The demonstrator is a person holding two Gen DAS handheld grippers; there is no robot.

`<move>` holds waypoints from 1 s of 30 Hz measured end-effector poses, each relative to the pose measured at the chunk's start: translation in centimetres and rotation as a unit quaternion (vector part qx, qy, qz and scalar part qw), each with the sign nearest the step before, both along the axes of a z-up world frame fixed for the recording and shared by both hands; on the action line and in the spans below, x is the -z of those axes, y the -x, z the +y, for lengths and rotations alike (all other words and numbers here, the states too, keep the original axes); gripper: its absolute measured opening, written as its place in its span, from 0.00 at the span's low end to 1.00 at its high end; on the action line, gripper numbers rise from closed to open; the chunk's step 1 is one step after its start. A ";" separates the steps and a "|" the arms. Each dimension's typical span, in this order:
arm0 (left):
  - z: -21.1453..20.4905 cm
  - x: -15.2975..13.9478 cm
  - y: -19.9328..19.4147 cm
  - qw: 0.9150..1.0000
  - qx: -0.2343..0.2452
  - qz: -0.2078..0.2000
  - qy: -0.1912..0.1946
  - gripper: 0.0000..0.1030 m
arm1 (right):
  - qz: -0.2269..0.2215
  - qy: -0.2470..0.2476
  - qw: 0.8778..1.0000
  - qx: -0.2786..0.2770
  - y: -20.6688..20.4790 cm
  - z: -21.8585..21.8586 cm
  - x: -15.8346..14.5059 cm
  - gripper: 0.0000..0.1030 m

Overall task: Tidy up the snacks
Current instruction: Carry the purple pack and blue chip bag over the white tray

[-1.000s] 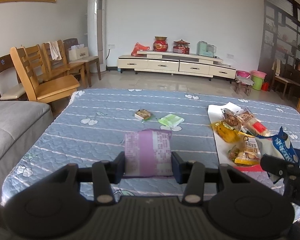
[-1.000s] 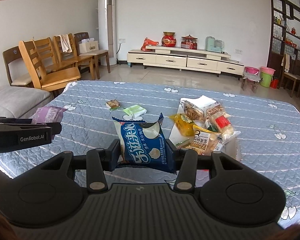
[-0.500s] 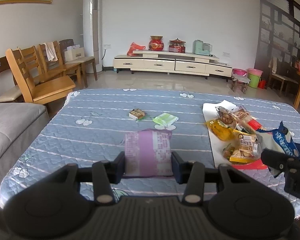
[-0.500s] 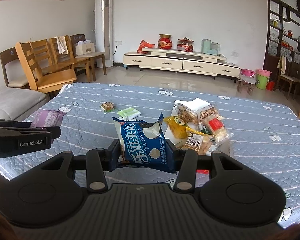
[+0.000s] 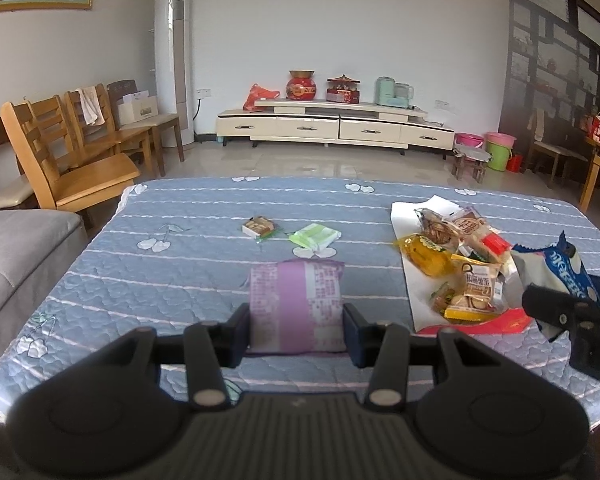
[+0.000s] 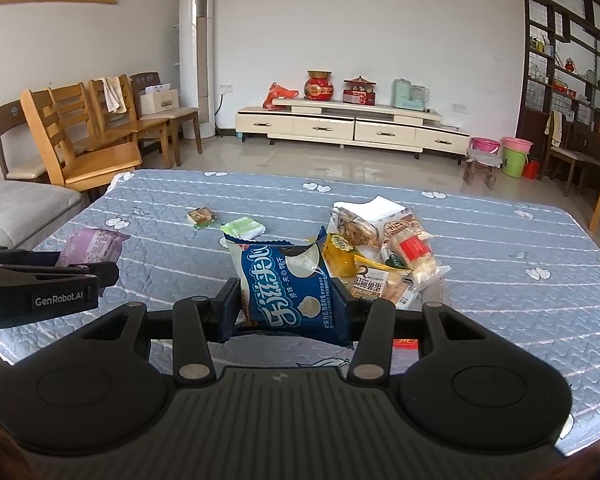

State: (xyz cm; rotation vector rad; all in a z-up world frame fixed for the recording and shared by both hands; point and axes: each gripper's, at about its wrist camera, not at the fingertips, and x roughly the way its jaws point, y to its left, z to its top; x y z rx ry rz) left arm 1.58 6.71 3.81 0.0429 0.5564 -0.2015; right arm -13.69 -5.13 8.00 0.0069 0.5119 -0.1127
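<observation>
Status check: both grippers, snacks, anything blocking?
Left gripper shut on purple packet. Right gripper shut on blue cookie bag. Snack pile sits on white sheet, two small packs loose beyond. Nothing in the way.

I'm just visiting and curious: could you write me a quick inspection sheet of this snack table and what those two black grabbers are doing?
Surface: blue quilted cloth covers the table.
Job's things: purple packet, blue biscuit packet; snack pile on a white sheet.
Clutter: small box and green packet lying apart mid-table.
Grippers: left gripper shut on the purple packet; right gripper shut on the blue biscuit packet.
Cables: nothing seen on the table.
Surroundings: wooden chairs, TV cabinet, buckets.
</observation>
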 end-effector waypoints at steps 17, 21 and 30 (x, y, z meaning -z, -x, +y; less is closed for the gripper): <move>-3.5 -0.1 0.3 0.999 0.045 0.005 -0.001 0.45 | -0.003 0.003 0.999 0.033 0.5 -1.5 -0.2 0.56; -4.3 -0.1 0.4 0.999 0.054 0.004 -0.003 0.45 | -0.004 0.002 0.999 0.043 0.6 -1.9 -0.2 0.56; -6.1 -0.2 0.0 0.997 0.077 0.007 0.002 0.45 | -0.007 -0.001 0.997 0.074 0.6 -3.2 -0.1 0.56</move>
